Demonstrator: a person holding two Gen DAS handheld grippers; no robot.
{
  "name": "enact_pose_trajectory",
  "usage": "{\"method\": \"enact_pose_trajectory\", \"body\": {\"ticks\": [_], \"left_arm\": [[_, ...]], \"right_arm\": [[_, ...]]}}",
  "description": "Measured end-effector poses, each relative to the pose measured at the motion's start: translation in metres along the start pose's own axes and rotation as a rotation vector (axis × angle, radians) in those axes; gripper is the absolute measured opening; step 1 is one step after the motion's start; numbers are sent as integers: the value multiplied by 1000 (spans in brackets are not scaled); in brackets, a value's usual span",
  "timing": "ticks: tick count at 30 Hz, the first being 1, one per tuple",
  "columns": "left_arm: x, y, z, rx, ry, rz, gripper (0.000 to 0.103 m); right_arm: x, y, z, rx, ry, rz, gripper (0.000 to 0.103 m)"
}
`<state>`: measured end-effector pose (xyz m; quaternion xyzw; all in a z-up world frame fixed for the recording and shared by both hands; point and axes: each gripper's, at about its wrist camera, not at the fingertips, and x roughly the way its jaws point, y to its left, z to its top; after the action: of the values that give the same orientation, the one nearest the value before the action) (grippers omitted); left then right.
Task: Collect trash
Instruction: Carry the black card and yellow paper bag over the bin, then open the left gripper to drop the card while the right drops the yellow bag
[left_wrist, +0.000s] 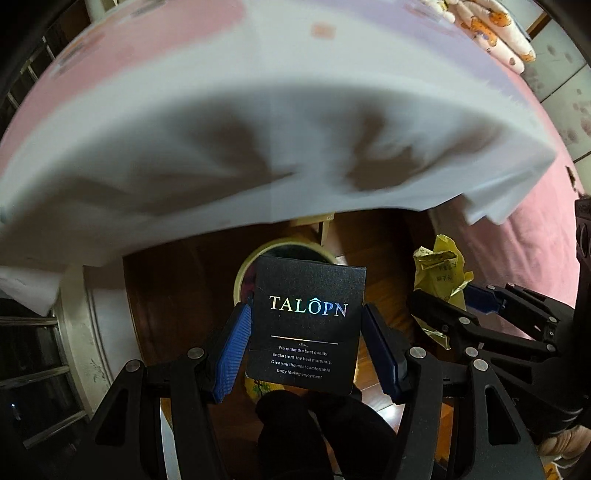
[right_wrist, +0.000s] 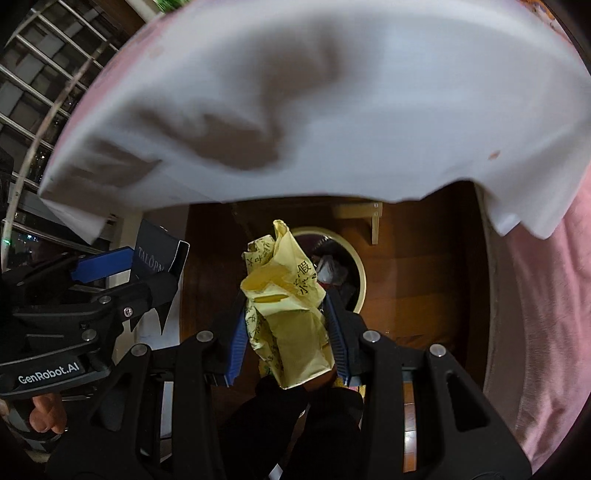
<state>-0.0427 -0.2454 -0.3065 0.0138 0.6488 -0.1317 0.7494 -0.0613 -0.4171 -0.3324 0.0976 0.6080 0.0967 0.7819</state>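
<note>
Cardboard (left_wrist: 306, 325) flat, matte black — yellow wrapper (right_wrist: 288, 314) crinkled, round bin (right_wrist: 360, 273) below.

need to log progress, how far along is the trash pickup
Done: the round bin on the wood floor already has some trash inside. In hand: the left gripper clamps a black TALOPN sock card, and the right gripper clamps a crumpled yellow paper bag, both above the bin. Left: release both pieces into it.
</note>
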Motion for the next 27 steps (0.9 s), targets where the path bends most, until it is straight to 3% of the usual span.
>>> {"method": "enact_pose_trajectory", "body": {"ticks": [11, 20, 22, 24, 25, 27], "left_arm": [[112, -16, 7, 28, 8, 9, 61], [159, 7, -4, 9, -8, 15, 62], [165, 12, -6, -1, -10, 10, 65], [172, 19, -10, -1, -8, 14, 85], [174, 22, -12, -1, -8, 12, 89], [175, 26, -15, -6, -14, 14, 90]], "right_arm": [[100, -45, -15, 54, 14, 1, 36], [157, -58, -24, 72, 27, -18, 36], [165, -58, -26, 70, 30, -18, 36], [169, -58, -27, 68, 35, -20, 36], [171, -56, -28, 67, 36, -19, 36], [175, -55, -28, 62, 35, -21, 36]]}}
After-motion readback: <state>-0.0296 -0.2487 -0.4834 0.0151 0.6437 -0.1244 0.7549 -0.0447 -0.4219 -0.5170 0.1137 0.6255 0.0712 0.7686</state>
